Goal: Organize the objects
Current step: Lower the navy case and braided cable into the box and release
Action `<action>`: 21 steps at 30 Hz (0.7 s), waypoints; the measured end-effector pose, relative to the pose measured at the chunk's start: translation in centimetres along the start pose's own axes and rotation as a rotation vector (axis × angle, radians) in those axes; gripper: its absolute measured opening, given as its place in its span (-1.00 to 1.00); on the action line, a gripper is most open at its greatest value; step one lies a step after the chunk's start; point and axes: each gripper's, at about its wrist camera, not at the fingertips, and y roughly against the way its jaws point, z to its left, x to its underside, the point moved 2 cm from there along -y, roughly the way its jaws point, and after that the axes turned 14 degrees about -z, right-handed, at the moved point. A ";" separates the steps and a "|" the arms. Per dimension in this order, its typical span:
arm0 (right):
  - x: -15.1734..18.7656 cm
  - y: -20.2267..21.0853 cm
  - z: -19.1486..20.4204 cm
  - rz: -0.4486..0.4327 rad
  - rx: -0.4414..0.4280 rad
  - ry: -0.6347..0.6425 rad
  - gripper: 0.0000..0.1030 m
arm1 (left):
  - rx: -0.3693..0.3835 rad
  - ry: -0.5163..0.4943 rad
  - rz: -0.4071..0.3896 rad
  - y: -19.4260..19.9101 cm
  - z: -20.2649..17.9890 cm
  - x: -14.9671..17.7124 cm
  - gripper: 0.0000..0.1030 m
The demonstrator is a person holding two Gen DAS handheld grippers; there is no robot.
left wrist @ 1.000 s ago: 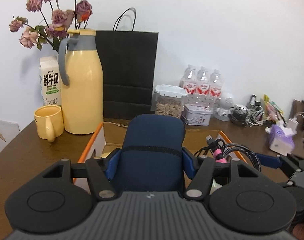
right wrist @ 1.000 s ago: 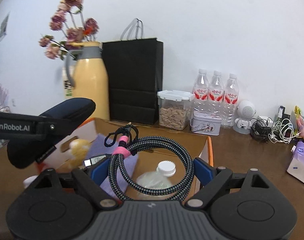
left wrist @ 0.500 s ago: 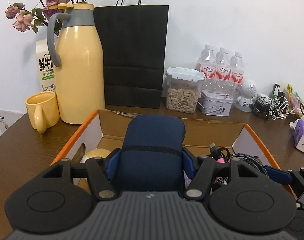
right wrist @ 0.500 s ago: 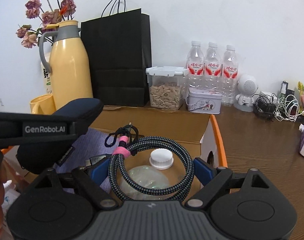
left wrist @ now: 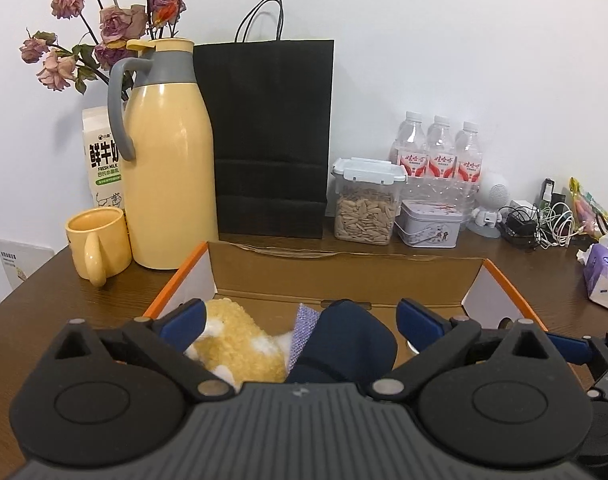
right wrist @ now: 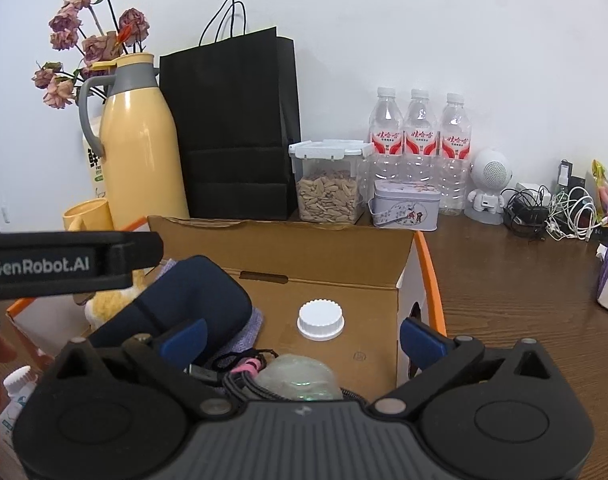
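Left wrist view: left gripper (left wrist: 300, 316) has just been opening; its jaws stand wide, pads clear of the navy case (left wrist: 343, 344) lying between them in the box (left wrist: 343, 276). A yellow plush (left wrist: 236, 340) and a purple cloth (left wrist: 304, 330) lie beside the case; only this view shows the plush clearly.

Right wrist view: right gripper (right wrist: 302, 338) has likewise just been opening and is released, pads touching nothing. The cable (right wrist: 244, 372) lies in the box below it, against a clear bottle (right wrist: 304, 372) with a white cap (right wrist: 320, 319), neither seen from the left. The left gripper's finger (right wrist: 64, 266) crosses above the case here.
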 end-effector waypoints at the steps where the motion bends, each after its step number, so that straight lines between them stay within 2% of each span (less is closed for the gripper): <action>1: -0.1 0.1 0.0 -0.003 0.001 -0.001 1.00 | 0.000 0.001 0.000 0.0 0.0 0.0 1.00; 6: -0.4 0.6 -0.1 -0.020 0.001 -0.002 1.00 | -0.003 0.012 -0.011 0.5 0.2 -0.3 1.00; 11: -1.0 1.8 0.3 -0.050 -0.009 0.012 1.00 | 0.011 0.029 -0.061 2.3 0.6 -1.4 1.00; 21: -2.5 6.8 0.9 -0.114 -0.024 0.055 1.00 | 0.026 0.035 -0.093 6.6 2.0 -2.6 1.00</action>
